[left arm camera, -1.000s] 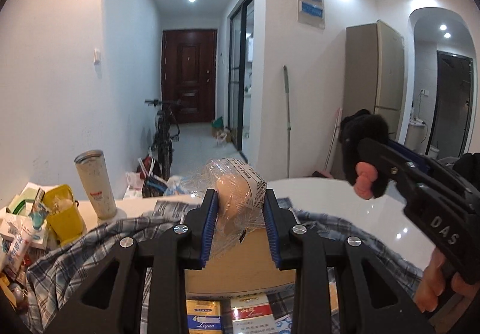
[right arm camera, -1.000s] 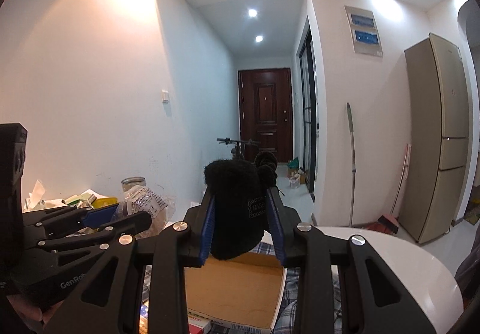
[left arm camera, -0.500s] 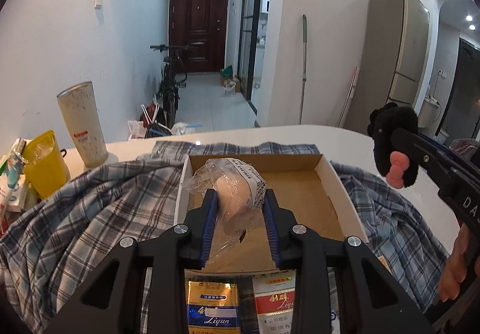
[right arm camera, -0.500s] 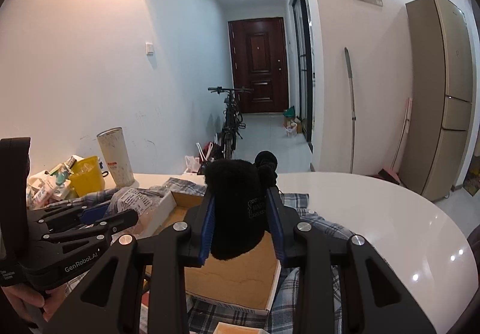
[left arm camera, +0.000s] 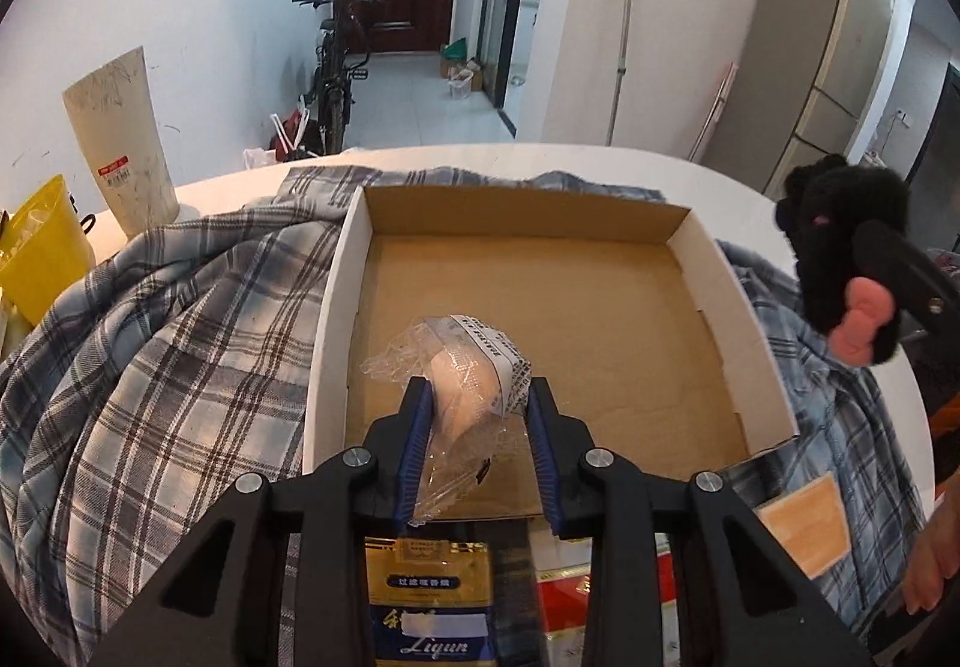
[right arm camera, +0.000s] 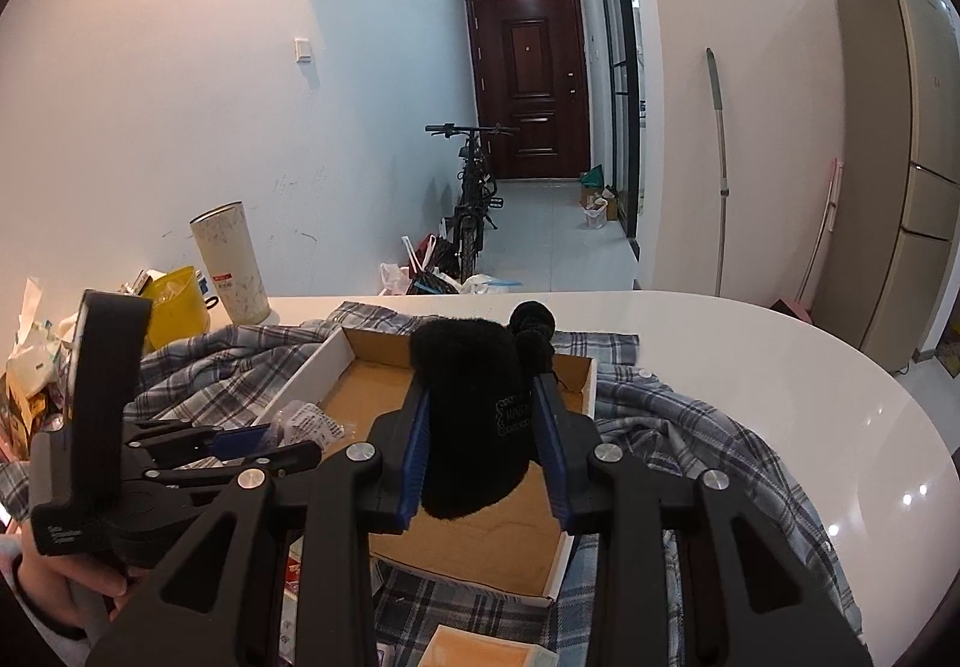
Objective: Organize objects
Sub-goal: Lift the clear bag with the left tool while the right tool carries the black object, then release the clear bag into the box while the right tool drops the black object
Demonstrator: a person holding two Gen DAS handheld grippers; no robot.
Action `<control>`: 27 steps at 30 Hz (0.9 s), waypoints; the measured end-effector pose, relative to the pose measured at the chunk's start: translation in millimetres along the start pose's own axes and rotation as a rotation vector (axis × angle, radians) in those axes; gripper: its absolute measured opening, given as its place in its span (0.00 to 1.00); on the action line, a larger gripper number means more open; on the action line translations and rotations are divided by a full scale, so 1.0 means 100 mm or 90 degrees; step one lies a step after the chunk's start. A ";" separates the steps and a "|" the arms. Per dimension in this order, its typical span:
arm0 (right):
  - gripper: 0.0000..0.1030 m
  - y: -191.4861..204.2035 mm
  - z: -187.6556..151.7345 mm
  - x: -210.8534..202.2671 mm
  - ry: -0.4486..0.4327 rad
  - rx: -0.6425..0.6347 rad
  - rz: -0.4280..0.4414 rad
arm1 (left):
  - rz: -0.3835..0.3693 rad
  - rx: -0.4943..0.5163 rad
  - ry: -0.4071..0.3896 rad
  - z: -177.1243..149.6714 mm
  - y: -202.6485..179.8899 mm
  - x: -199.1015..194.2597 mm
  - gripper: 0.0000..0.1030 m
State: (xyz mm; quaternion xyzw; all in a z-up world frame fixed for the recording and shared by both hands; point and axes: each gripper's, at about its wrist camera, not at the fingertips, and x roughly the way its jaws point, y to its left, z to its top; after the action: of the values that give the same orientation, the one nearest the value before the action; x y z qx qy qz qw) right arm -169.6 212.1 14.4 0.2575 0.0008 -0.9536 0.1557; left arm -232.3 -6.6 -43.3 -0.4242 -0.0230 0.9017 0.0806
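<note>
My left gripper [left arm camera: 477,403] is shut on a clear plastic packet [left arm camera: 465,376] with a pale item and a printed label inside. It holds the packet over the near left part of an open cardboard box [left arm camera: 540,211]. My right gripper [right arm camera: 483,397] is shut on a black fuzzy item [right arm camera: 471,415]. In the left wrist view the black fuzzy item [left arm camera: 840,247] shows a pink bow and hangs by the box's right wall. The box [right arm camera: 462,565] also shows in the right wrist view, with the left gripper [right arm camera: 276,442] at its left edge.
The box lies on a blue plaid shirt [left arm camera: 162,343] spread over a white round table [right arm camera: 780,367]. A tall speckled tumbler [left arm camera: 120,145] and a yellow cup [left arm camera: 36,253] stand at the left. Cigarette packs [left arm camera: 429,601] lie near the front. Clutter [right arm camera: 30,367] piles at the left.
Both grippers have tilted down and moved toward the box. The packet now hangs inside the box's outline, and the black fuzzy item has come closer to the box's right side.
</note>
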 end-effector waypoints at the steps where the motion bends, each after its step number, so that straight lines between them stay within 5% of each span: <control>1: 0.31 0.00 0.00 0.00 0.000 -0.001 0.001 | 0.004 0.001 0.002 0.00 0.00 0.02 0.32; 12: 0.31 -0.02 0.02 0.01 0.001 0.006 0.003 | 0.014 0.019 0.020 -0.04 -0.06 0.09 0.34; 15: 0.31 -0.03 0.02 0.03 0.002 0.008 0.002 | 0.013 0.016 0.027 -0.06 -0.05 0.12 0.50; 16: 0.31 -0.03 0.02 0.03 0.003 0.009 0.002 | 0.011 0.014 0.026 -0.06 -0.05 0.11 0.66; 17: 0.31 -0.02 0.02 0.03 0.003 0.010 0.001 | 0.008 0.013 0.017 -0.06 -0.05 0.09 0.78; 24: 0.31 -0.08 0.05 -0.03 -0.018 0.037 -0.006 | 0.028 -0.004 -0.146 -0.02 0.00 -0.36 0.85; 27: 0.31 -0.09 0.04 0.00 -0.011 0.041 -0.003 | 0.030 0.007 -0.209 -0.05 0.01 -0.51 1.00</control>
State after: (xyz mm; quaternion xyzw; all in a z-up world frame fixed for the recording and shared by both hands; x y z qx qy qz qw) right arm -174.1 220.3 17.2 0.2539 -0.0305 -0.9558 0.1454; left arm -196.6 -15.9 -7.4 -0.2710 -0.0214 0.9607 0.0569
